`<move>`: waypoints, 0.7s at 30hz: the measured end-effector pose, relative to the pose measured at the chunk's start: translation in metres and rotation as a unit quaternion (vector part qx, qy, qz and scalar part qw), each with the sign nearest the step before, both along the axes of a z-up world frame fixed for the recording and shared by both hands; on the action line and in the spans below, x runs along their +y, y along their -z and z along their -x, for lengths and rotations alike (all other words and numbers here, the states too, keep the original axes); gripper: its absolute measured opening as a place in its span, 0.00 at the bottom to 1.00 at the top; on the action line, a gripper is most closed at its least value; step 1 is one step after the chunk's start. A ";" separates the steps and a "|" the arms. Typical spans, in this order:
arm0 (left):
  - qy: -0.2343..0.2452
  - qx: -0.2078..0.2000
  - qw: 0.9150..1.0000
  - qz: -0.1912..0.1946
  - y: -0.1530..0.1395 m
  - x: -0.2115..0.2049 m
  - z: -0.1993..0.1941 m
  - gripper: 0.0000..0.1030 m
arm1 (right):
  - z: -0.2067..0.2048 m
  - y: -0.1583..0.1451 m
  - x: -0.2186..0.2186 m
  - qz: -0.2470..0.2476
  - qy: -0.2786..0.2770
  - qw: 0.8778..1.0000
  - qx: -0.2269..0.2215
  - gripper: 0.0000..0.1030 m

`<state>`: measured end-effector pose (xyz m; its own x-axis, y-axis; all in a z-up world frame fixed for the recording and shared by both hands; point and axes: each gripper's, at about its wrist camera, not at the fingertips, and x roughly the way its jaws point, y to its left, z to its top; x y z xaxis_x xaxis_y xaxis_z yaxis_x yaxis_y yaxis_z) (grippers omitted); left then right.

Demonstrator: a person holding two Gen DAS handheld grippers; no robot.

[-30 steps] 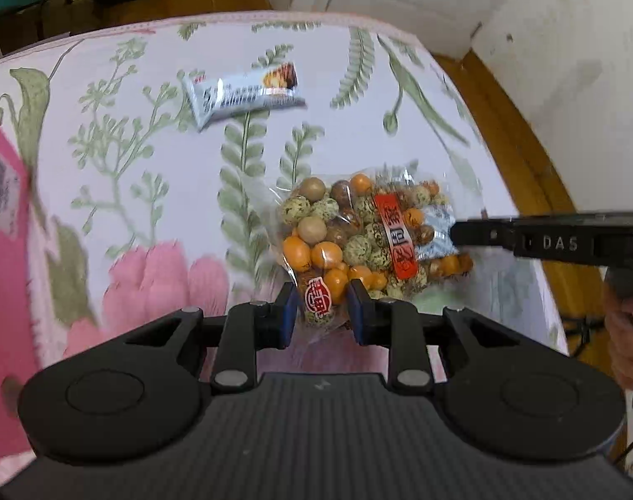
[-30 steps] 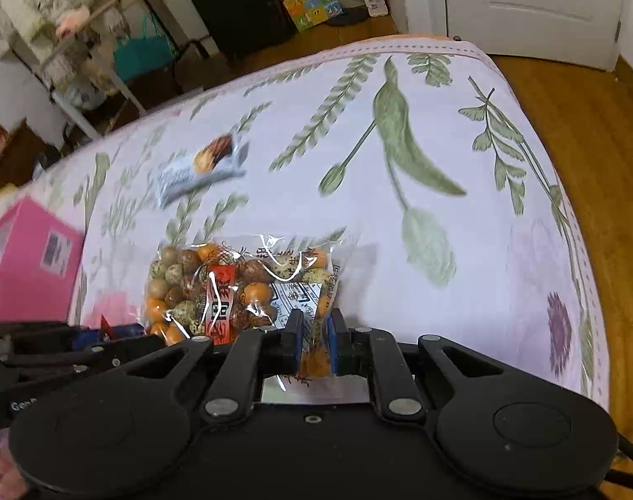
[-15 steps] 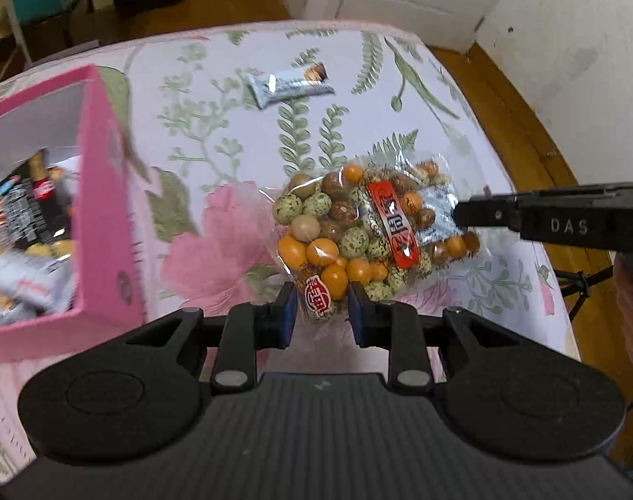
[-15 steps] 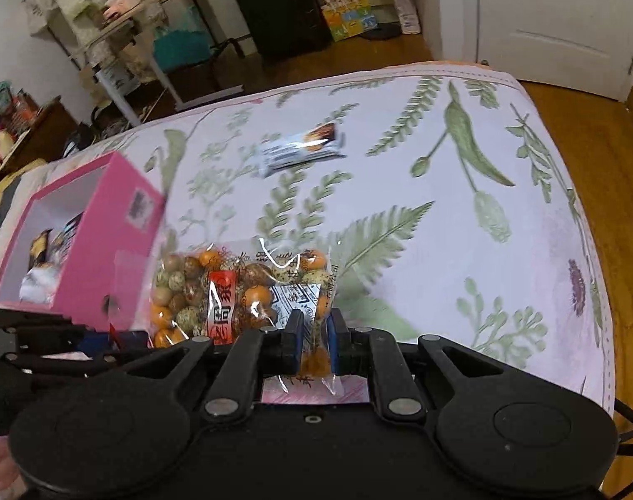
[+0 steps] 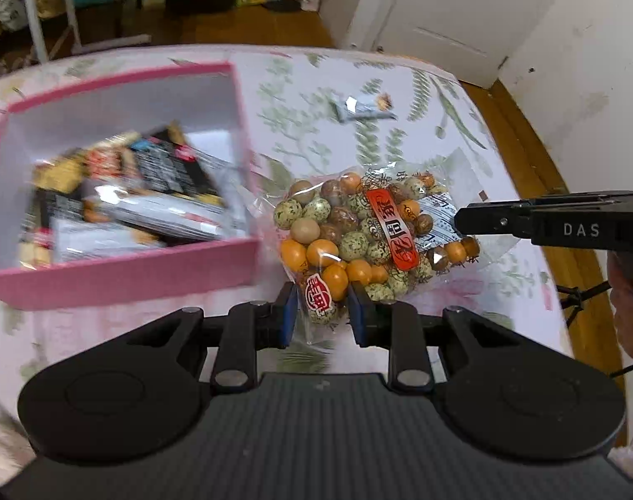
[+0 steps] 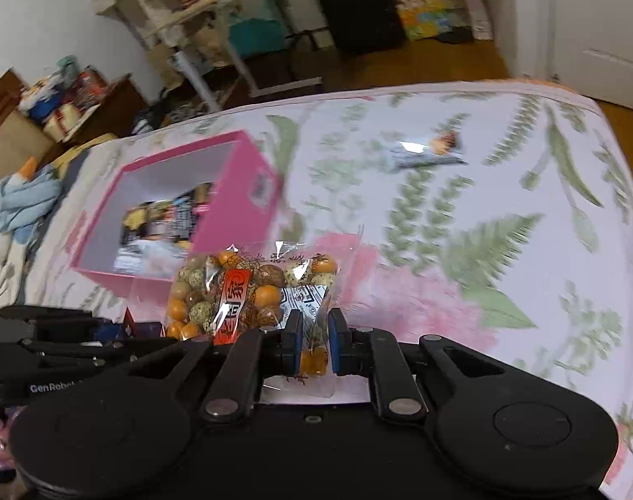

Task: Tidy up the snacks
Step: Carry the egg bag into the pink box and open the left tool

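A clear bag of orange, brown and speckled nut snacks [image 5: 358, 233] hangs in the air between both grippers. My left gripper [image 5: 321, 312] is shut on its near corner. My right gripper [image 6: 314, 343] is shut on the bag's [image 6: 250, 291] opposite edge, and it shows from the side in the left wrist view [image 5: 462, 221]. The open pink box [image 5: 120, 271] holding several snack packets sits just left of the bag, also in the right wrist view [image 6: 229, 208]. A white snack bar [image 5: 364, 108] lies farther back on the cloth, and shows in the right wrist view [image 6: 424, 152].
The floral tablecloth [image 6: 483, 250] covers a rounded table whose right edge [image 5: 537, 250] drops to a wooden floor. A white door [image 5: 441, 12] and wall stand behind. A black suitcase [image 6: 354, 4], shelves and clutter lie beyond the far edge.
Both grippers have carried the bag up and to the left. The pink box has come fully into view beside the bag, and the snack bar now looks farther away.
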<state>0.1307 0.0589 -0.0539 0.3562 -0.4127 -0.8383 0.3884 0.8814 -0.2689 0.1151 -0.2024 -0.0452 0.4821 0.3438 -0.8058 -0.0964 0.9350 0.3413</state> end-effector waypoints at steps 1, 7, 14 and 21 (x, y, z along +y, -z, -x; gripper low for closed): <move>-0.005 -0.006 1.000 -0.008 -0.005 0.009 -0.003 0.24 | -0.004 -0.002 0.009 -0.001 -0.009 1.000 -0.005 0.17; -0.068 -0.026 0.997 -0.033 -0.018 0.063 -0.031 0.24 | -0.043 -0.011 0.061 -0.025 -0.057 0.998 -0.032 0.16; -0.119 -0.069 0.989 -0.055 -0.013 0.100 -0.073 0.24 | -0.108 0.003 0.105 -0.038 -0.084 0.996 -0.013 0.17; -0.174 -0.115 0.973 -0.099 0.003 0.105 -0.102 0.47 | -0.139 0.014 0.128 -0.018 -0.095 0.995 -0.034 0.28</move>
